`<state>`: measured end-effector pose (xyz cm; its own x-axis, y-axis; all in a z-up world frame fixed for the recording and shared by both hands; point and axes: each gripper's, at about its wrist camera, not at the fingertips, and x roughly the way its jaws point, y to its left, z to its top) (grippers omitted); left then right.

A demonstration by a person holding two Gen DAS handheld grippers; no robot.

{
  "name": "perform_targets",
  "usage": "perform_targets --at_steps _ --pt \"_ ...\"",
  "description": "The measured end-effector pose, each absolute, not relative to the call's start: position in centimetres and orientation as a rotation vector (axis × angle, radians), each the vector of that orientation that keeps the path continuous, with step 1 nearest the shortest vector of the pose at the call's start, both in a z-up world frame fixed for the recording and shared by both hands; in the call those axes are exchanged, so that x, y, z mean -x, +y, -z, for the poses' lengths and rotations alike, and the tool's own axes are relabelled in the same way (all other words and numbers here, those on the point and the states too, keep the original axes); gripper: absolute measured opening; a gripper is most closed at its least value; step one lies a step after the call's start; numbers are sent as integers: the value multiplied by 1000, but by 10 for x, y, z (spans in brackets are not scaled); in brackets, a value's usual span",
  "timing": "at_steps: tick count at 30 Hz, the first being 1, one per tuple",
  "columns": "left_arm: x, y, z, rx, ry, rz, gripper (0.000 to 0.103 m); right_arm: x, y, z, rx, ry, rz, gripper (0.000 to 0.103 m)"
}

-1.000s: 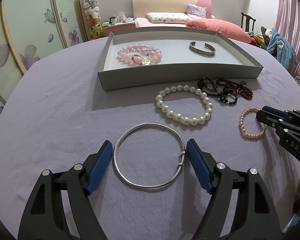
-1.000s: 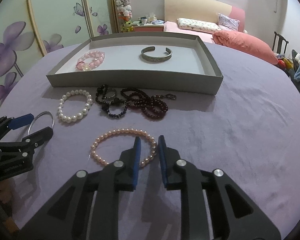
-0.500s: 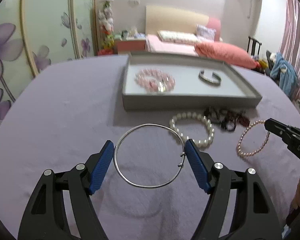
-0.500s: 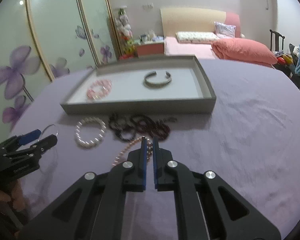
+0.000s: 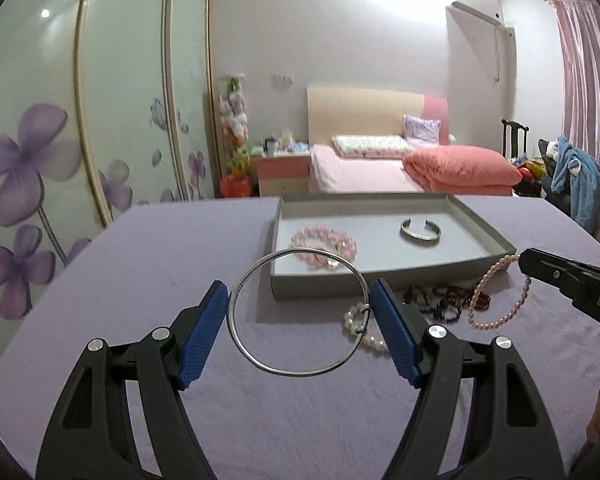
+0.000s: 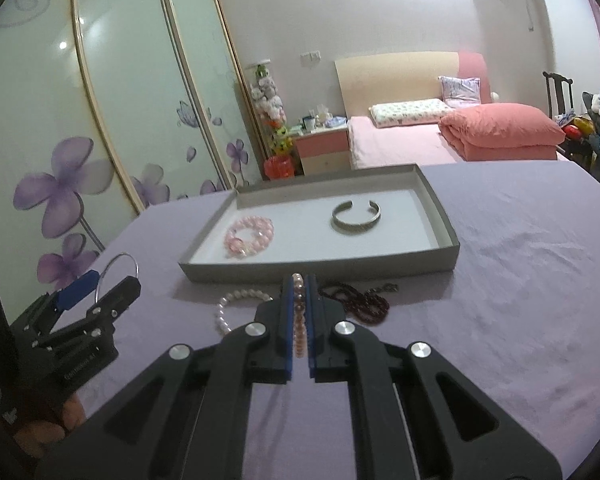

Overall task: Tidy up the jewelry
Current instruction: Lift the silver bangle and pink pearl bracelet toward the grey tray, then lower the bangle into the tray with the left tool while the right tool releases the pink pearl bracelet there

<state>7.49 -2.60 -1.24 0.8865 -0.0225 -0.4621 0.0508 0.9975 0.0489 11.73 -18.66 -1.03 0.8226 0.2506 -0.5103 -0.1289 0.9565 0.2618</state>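
My left gripper (image 5: pixel 298 300) is shut on a thin silver hoop bangle (image 5: pixel 260 362) and holds it above the purple table, in front of the grey tray (image 5: pixel 340 280). My right gripper (image 6: pixel 299 280) is shut on a pink pearl bracelet (image 6: pixel 299 320), which hangs from it in the left wrist view (image 5: pixel 504 316). The tray (image 6: pixel 320 270) holds a pink bead bracelet (image 6: pixel 249 236) and a silver cuff (image 6: pixel 356 218). A white pearl bracelet (image 6: pixel 228 308) and dark bead strands (image 6: pixel 360 300) lie on the table before the tray.
The table (image 6: pixel 520 280) has a purple cloth. Behind it stand a bed (image 5: pixel 380 164), a nightstand (image 5: pixel 280 168), a floral sliding wardrobe (image 5: pixel 60 140) at the left and a chair with clothes (image 5: pixel 572 184) at the right.
Both grippers have risen from the table. The left lifted the silver hoop; the right closed on the pink pearl bracelet and lifted it. Both views tilted up toward the room.
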Motion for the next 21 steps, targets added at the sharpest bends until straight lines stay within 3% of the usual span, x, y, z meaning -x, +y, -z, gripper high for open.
perform_targets --at_steps 21 --pt "-68 -40 -24 -69 288 17 73 -101 -167 -45 -90 266 -85 6"
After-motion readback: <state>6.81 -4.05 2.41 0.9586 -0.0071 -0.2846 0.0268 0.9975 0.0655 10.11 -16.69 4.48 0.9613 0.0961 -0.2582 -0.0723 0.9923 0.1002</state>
